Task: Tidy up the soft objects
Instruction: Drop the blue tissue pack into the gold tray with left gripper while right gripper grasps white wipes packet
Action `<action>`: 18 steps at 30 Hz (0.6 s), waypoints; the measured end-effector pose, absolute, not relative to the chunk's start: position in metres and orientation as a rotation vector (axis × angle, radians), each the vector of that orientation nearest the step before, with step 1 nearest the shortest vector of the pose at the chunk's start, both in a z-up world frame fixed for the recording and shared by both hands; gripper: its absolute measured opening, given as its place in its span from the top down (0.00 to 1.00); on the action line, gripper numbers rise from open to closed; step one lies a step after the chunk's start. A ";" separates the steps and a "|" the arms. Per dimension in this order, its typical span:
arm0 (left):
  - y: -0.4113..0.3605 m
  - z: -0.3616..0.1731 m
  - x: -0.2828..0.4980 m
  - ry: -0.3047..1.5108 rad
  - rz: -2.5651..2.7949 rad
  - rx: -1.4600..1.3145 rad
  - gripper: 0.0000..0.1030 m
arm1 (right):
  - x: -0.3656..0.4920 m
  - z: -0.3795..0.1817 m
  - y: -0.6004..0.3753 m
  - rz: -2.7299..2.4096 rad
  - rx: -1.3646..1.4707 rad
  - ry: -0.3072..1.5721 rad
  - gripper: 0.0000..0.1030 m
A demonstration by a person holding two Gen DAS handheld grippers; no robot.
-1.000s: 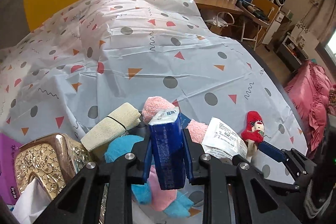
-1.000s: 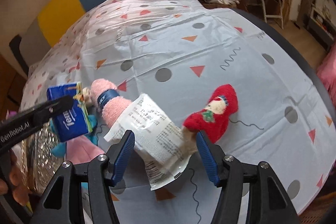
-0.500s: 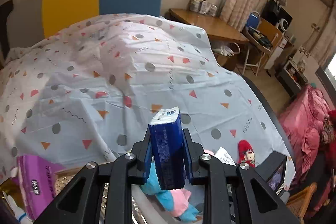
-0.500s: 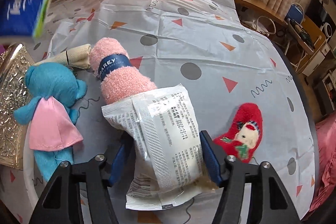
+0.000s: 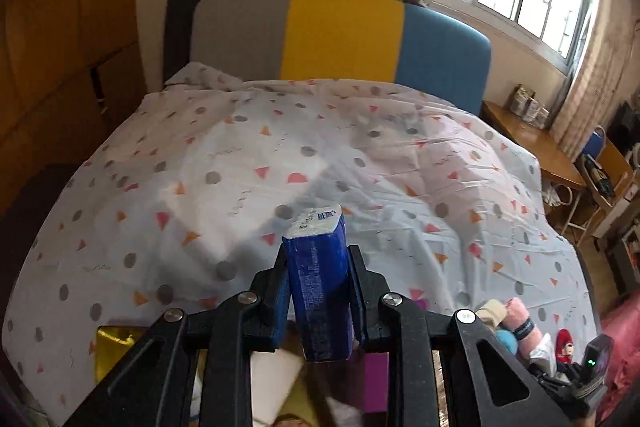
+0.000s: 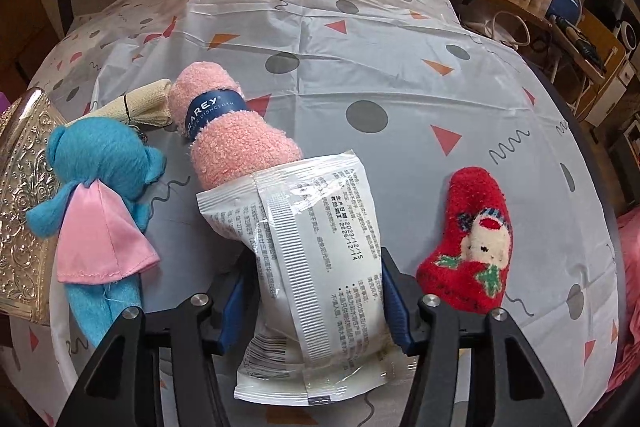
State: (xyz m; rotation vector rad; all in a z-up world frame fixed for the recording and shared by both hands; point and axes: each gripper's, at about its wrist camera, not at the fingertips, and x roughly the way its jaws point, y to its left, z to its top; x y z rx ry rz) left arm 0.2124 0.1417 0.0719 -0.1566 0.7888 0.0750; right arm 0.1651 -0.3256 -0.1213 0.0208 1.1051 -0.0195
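Tissue pack [image 5: 320,283], blue, is pinched upright in the left hand-held gripper [image 5: 319,301], raised above the bed [image 5: 280,163]. White packet [image 6: 308,267] sits between the spread jaws of the right hand-held gripper [image 6: 314,301]; contact unclear. Pink towel roll [image 6: 228,131], blue plush toy [image 6: 100,183] and red sock [image 6: 472,247] lie alongside it. Gold box [image 6: 24,195] at the left edge; contents hidden.

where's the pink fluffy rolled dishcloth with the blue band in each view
Left wrist: the pink fluffy rolled dishcloth with a dark blue band is small at the lower right edge, right of the left gripper.
Right wrist: it lies large at centre left, its near end against the white plastic packet.
Shared landmark: the red fuzzy Christmas sock, right of the dishcloth in both.
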 end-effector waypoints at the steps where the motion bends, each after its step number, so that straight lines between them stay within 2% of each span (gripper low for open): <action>1: 0.157 0.063 0.203 0.801 0.094 -0.177 0.75 | 0.165 -0.121 -0.325 -0.020 0.018 1.105 0.44; 6: 0.214 0.013 0.155 0.869 0.174 -0.279 0.75 | 0.163 -0.122 -0.323 -0.035 0.006 1.104 0.44; 11: 0.238 -0.029 0.122 0.923 0.220 -0.336 0.75 | 0.161 -0.123 -0.319 -0.043 -0.020 1.092 0.45; 18: 0.226 -0.041 0.098 0.915 0.128 -0.386 0.75 | 0.159 -0.124 -0.316 -0.047 -0.038 1.089 0.45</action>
